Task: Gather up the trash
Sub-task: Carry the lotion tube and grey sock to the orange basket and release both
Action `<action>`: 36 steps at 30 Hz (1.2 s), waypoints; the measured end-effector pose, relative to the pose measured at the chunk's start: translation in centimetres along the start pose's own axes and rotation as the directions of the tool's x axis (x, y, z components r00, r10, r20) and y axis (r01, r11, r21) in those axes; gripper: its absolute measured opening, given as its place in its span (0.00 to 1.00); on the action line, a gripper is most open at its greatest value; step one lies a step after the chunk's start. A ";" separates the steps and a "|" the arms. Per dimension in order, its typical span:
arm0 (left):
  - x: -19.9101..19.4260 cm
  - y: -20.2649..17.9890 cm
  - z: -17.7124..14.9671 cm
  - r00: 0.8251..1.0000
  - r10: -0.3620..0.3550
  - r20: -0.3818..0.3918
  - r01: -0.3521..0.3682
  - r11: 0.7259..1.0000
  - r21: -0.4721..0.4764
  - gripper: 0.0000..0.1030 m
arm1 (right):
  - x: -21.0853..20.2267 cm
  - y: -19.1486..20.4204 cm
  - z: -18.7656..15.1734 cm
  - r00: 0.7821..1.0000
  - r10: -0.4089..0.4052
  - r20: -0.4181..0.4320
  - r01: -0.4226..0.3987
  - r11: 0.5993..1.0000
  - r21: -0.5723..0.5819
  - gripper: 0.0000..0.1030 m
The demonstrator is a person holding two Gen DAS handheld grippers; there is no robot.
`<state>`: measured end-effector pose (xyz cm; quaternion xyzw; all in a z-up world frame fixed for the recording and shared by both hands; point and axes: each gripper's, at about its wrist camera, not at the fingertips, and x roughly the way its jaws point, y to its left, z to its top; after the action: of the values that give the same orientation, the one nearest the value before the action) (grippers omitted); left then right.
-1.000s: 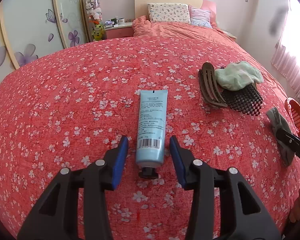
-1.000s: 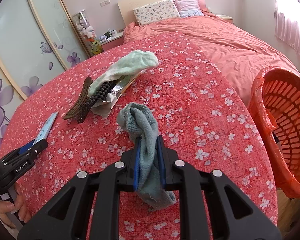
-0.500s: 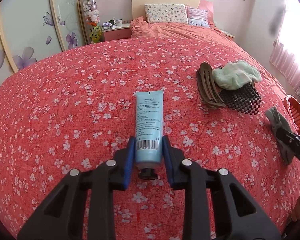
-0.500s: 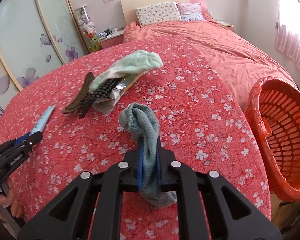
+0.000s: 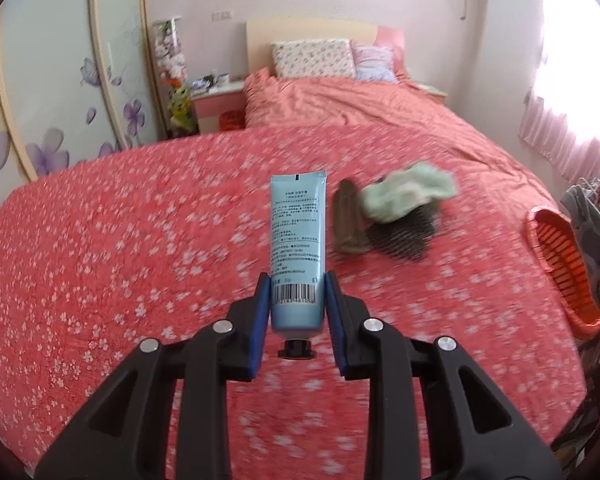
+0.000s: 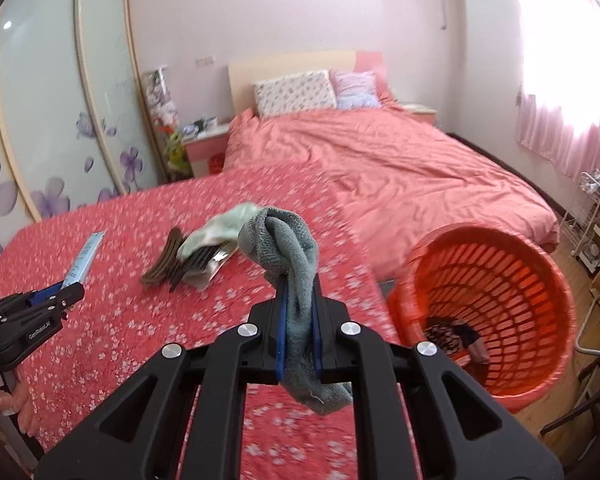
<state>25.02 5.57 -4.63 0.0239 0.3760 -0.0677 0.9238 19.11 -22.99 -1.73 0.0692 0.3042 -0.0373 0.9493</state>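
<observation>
My left gripper (image 5: 296, 304) is shut on a light blue tube (image 5: 297, 236), cap toward me, and holds it lifted above the red flowered cover (image 5: 140, 240). The tube also shows in the right wrist view (image 6: 85, 258). My right gripper (image 6: 299, 320) is shut on a grey sock (image 6: 290, 248) and holds it in the air beside the orange basket (image 6: 540, 280). The sock also shows at the right edge of the left wrist view (image 5: 586, 216).
A brown hair claw (image 5: 348, 220), a pale green cloth (image 5: 404, 194) and a black mesh piece (image 5: 404, 236) lie together on the cover, with a foil wrapper (image 6: 216, 264) under them. The orange basket (image 5: 556, 256) stands on the floor at the right and holds some items. A bed with pillows lies behind.
My left gripper closed on the tube and lifted it off the cover. My right gripper raised the grey sock and moved it toward the basket.
</observation>
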 end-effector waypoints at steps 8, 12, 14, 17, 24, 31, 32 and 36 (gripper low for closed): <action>-3.0 -6.2 2.0 0.992 -0.117 0.045 0.114 0.992 0.054 0.26 | -2.8 -4.4 0.3 0.995 -0.085 0.052 0.082 0.995 0.056 0.10; -3.8 -10.1 2.9 0.979 -0.196 0.051 0.191 0.978 0.084 0.26 | -3.7 -7.3 0.3 0.990 -0.126 0.069 0.119 0.987 0.104 0.10; -4.2 -12.5 3.2 0.970 -0.238 0.052 0.232 0.967 0.105 0.26 | -4.2 -8.8 0.2 0.987 -0.143 0.077 0.132 0.982 0.132 0.10; -4.4 -16.0 3.6 0.956 -0.290 0.051 0.281 0.949 0.140 0.26 | -4.5 -11.0 0.4 0.982 -0.164 0.089 0.147 0.974 0.173 0.10; -3.0 -24.9 3.6 0.909 -0.416 -0.004 0.407 0.886 0.222 0.27 | -3.5 -16.3 0.2 0.982 -0.171 0.082 0.141 0.947 0.290 0.10; 1.2 -32.9 3.0 0.869 -0.482 -0.109 0.493 0.829 0.264 0.27 | -1.7 -19.7 0.3 0.984 -0.165 0.070 0.131 0.927 0.352 0.10; 1.7 -33.3 2.8 0.869 -0.479 -0.120 0.493 0.828 0.266 0.27 | -1.4 -20.2 0.2 0.985 -0.160 0.067 0.126 0.925 0.358 0.11; 4.3 -35.0 2.4 0.887 -0.440 -0.143 0.463 0.841 0.280 0.49 | 0.6 -21.2 -0.2 0.989 -0.149 0.027 0.129 0.921 0.367 0.22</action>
<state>24.73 -29.74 -5.65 0.0800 0.3894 -0.3397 0.8524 17.06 -43.94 -4.55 0.2214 0.2703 -0.1621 0.9228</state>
